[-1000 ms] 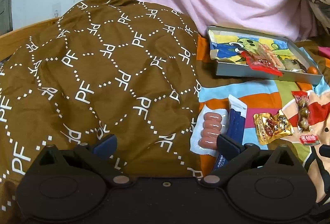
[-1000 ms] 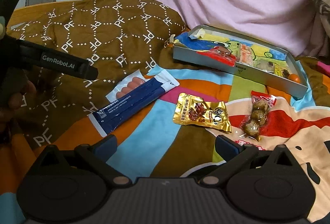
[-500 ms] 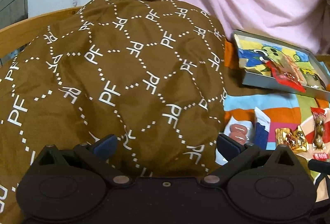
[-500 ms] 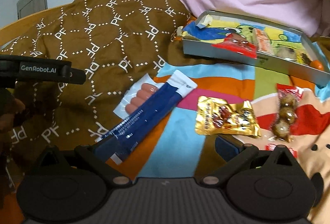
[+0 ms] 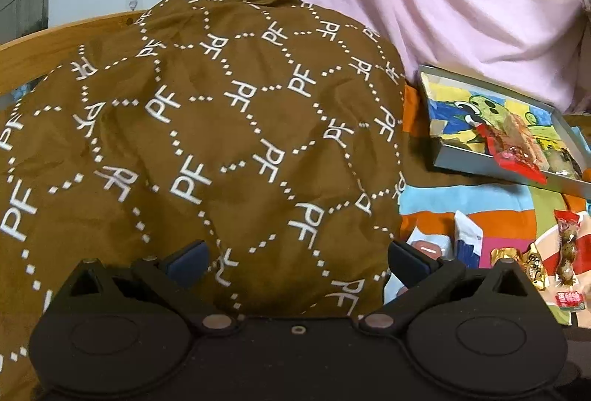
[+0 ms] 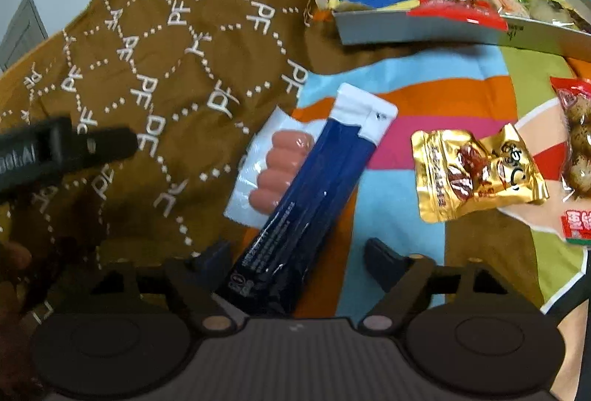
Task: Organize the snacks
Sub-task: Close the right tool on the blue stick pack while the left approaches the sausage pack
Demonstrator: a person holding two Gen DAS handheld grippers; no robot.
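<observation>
Brown quilted fabric (image 5: pixel 229 142) with a white "PF" pattern filled most of the left wrist view, and the left gripper (image 5: pixel 297 260) hung over it with its jaws spread wide and nothing between them. Off to the right sat a shallow grey tray (image 5: pixel 480 164) lined with a cartoon print, a red snack packet (image 5: pixel 517 157) lying in it. Below the tray, on a striped colourful sheet (image 5: pixel 461 201), a few loose snacks showed at the picture's edge.

From the right wrist view, the right gripper (image 6: pixel 295 257) stood over the near end of a long dark blue packet (image 6: pixel 306 201). Its jaws had just been closing; the left pad was at the packet's edge, the right pad stood clear of it. A pack of pink sausages (image 6: pixel 273 172) lay just beside the blue packet, partly under it. A gold snack pouch (image 6: pixel 476 172) rested further right, and a red-topped bag of round brown snacks (image 6: pixel 580 142) beyond that. The grey tray lay at the top.
</observation>
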